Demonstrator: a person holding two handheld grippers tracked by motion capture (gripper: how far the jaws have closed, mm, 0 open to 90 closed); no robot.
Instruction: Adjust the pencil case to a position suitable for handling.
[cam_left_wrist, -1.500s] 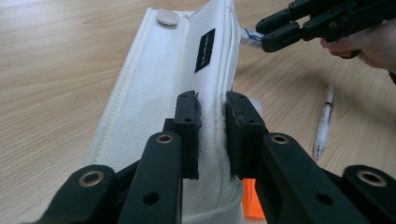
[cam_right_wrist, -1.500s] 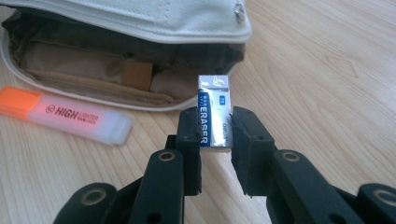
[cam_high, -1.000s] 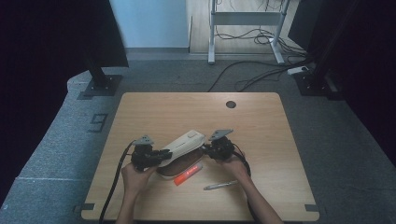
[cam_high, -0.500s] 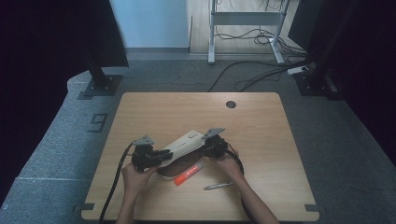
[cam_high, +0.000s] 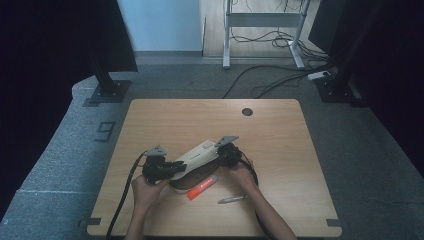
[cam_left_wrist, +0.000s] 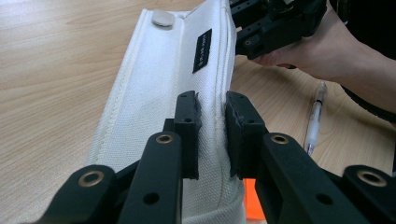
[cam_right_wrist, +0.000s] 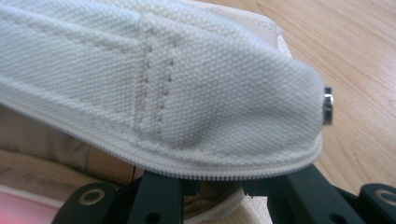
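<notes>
Near the front edge of the light wooden table (cam_high: 280, 130), a white woven-canvas pencil case (cam_high: 197, 154) with a zipped edge is held up off the surface between the two hand-held grippers, lying slantwise from lower left to upper right in the high view. The left gripper (cam_left_wrist: 212, 133) is clamped on one end of the case: in the left gripper view a ridge of white fabric is pinched between its two black pads, with a small black label (cam_left_wrist: 201, 51) and a round white snap button (cam_left_wrist: 163, 17) seen farther along the cloth. The right gripper (cam_high: 227, 152) is seen at the opposite end of the case, its jaws drawn nearly together; in the right gripper view they rise just under the zip line and appear to be gripping the lower lip of the opening, though the contact itself is hidden by the bulging flap. A small metal stud (cam_right_wrist: 328, 106) is seen at the tip of that flap. On the table beneath the case an orange marker-like stick (cam_high: 202, 187) is lying, and just to its right, apart from it, a slim clear pen (cam_high: 232, 199).
</notes>
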